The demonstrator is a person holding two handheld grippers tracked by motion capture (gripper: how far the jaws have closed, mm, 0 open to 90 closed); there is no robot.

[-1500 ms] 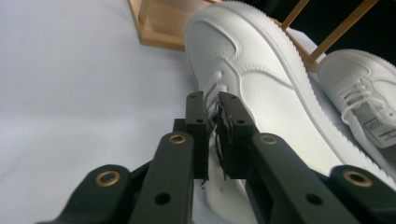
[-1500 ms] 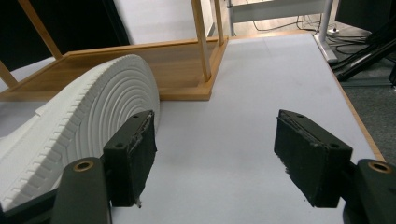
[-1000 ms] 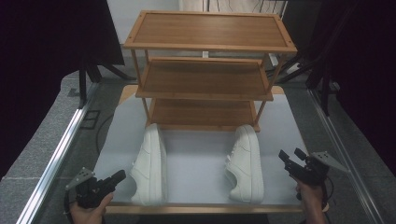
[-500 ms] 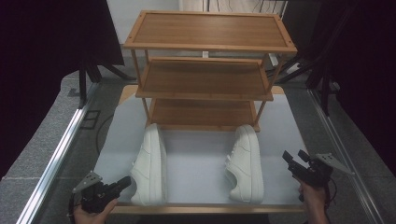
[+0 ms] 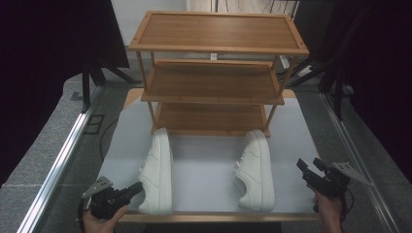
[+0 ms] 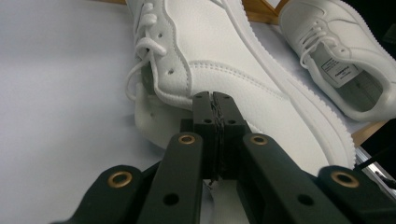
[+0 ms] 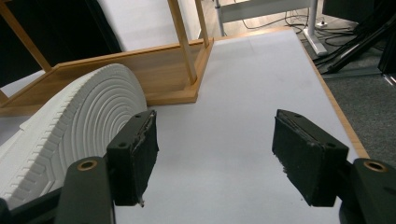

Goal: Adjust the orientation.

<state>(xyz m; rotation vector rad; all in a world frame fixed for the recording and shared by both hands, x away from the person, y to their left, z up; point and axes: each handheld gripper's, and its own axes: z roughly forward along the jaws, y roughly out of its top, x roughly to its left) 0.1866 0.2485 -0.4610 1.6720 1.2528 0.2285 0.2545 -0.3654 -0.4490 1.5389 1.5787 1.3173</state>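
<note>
Left gripper view: left gripper (image 6: 215,100) pressed together beside a shoe (image 6: 224,60); right gripper (image 7: 215,154) gapes, holding nothing.

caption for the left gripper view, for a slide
Shut left gripper at the heel of a white sneaker lying on its side.

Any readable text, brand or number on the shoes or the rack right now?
Insole label inside the right shoe: printed lines, too small and blurred to read.
Small white tag on the rack: too small to read.
Nothing else carries text.
</note>
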